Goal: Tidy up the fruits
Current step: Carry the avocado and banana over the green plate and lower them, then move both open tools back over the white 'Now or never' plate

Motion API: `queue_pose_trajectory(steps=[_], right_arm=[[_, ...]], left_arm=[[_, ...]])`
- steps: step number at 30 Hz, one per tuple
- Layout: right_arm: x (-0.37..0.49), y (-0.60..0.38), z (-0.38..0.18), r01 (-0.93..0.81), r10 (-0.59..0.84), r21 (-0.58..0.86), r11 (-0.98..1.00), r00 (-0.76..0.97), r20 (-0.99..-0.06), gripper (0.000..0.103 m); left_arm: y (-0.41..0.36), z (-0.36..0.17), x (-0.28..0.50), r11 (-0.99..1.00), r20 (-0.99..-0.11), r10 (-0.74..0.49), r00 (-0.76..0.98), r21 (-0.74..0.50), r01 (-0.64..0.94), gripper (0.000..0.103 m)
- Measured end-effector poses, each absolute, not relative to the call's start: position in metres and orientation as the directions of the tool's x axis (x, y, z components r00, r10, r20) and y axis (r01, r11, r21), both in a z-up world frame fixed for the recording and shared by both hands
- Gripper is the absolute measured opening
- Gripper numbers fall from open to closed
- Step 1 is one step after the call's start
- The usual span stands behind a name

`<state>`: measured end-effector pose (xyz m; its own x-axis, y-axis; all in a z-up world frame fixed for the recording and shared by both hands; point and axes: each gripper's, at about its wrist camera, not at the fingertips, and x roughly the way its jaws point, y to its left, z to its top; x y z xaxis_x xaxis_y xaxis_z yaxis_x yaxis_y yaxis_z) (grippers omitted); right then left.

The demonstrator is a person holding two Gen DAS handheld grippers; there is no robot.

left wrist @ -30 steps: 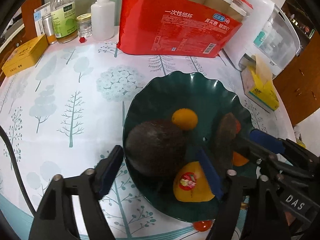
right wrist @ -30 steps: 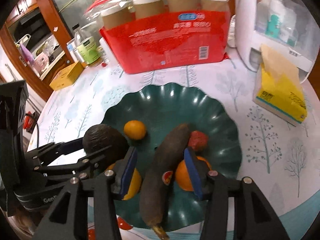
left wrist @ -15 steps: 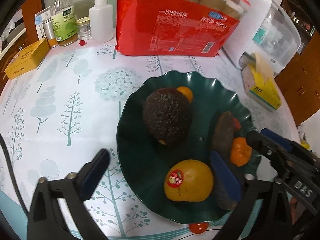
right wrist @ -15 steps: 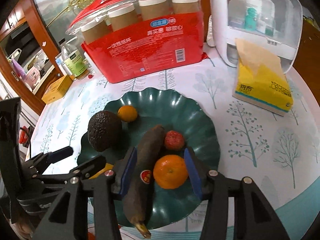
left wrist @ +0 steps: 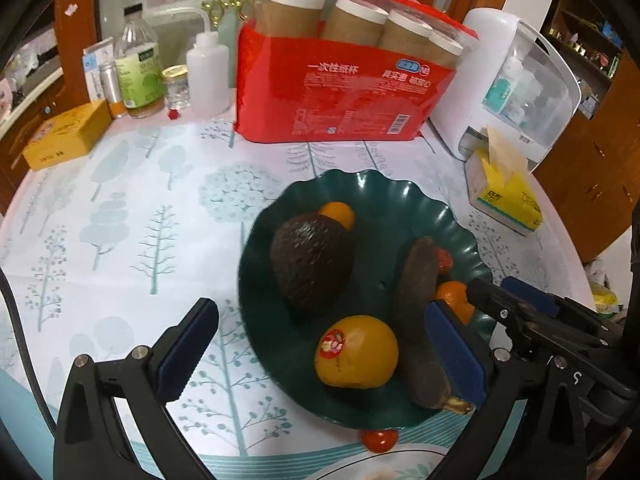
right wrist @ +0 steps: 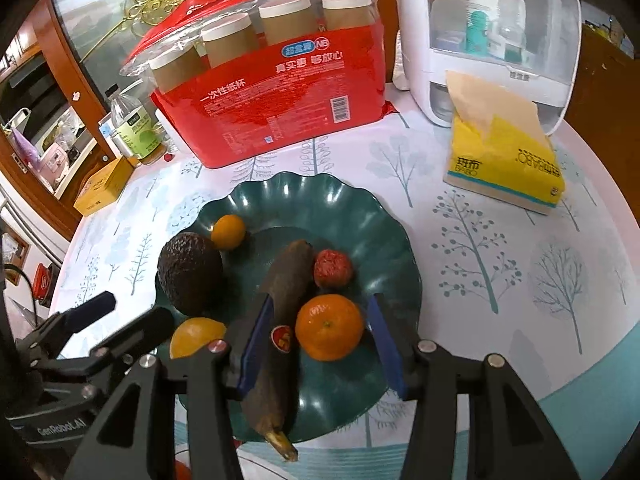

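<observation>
from the left wrist camera, the left gripper (left wrist: 320, 354) hangs over the near edge of the green scalloped plate (left wrist: 400, 188), fingers spread wide with nothing between the pads. its left pad sits over the tree-print tablecloth (left wrist: 120, 216), its right pad in front of the blackened banana (left wrist: 420, 320). on the plate lie a dark avocado (left wrist: 312, 260), a small orange fruit (left wrist: 337, 214) tucked just behind it, a yellow fruit with a sticker (left wrist: 356, 353) at the near side, a red bumpy fruit (left wrist: 444, 259) peeking from behind the banana, and a mandarin (left wrist: 454, 298) half hidden by the pad. a small red fruit (left wrist: 379, 439) lies on the cloth just outside the plate's near rim. the right gripper (left wrist: 516, 300) reaches in from the right. behind the plate stand a red pack of paper cups (left wrist: 340, 92), a squeeze bottle (left wrist: 208, 76), a white lidded box (left wrist: 520, 84), a yellow tissue pack (left wrist: 506, 196) and a yellow tin (left wrist: 66, 136).

from the right wrist camera, the right gripper (right wrist: 320, 344) is open too, its pads either side of the mandarin (right wrist: 330, 328) and the banana's (right wrist: 280, 320) near half, not pressing on either as far as i can see. the avocado (right wrist: 190, 274) sits at the plate's (right wrist: 312, 192) left edge, the red bumpy fruit (right wrist: 333, 269) beside the banana's far end. the left gripper (right wrist: 124, 316) crowds in at the left, partly covering the yellow fruit (right wrist: 196, 334).
</observation>
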<state>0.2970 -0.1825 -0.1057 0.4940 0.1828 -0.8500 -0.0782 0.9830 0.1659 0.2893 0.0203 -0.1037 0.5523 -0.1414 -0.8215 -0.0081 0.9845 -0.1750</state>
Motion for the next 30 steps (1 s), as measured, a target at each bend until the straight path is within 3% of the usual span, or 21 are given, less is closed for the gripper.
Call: queue_pose_trajectory(steps=[16, 30], right_arm=[[0.269, -0.190, -0.094, -0.054, 0.181, 0.178, 0.983, 0.496, -0.849, 0.052], [0.211, -0.199, -0.052, -0.077, 0.227, 0.220, 0.972, 0.530, -0.817, 0.052]], left_arm=[[0.033, -0.091, 0.245, 0.994, -0.851, -0.052, 0.523, -0.097, -0.058, 0.102], [0.026, -0.043, 0.161, 0.995, -0.837, -0.024, 0.547, -0.073, -0.067, 0.102]])
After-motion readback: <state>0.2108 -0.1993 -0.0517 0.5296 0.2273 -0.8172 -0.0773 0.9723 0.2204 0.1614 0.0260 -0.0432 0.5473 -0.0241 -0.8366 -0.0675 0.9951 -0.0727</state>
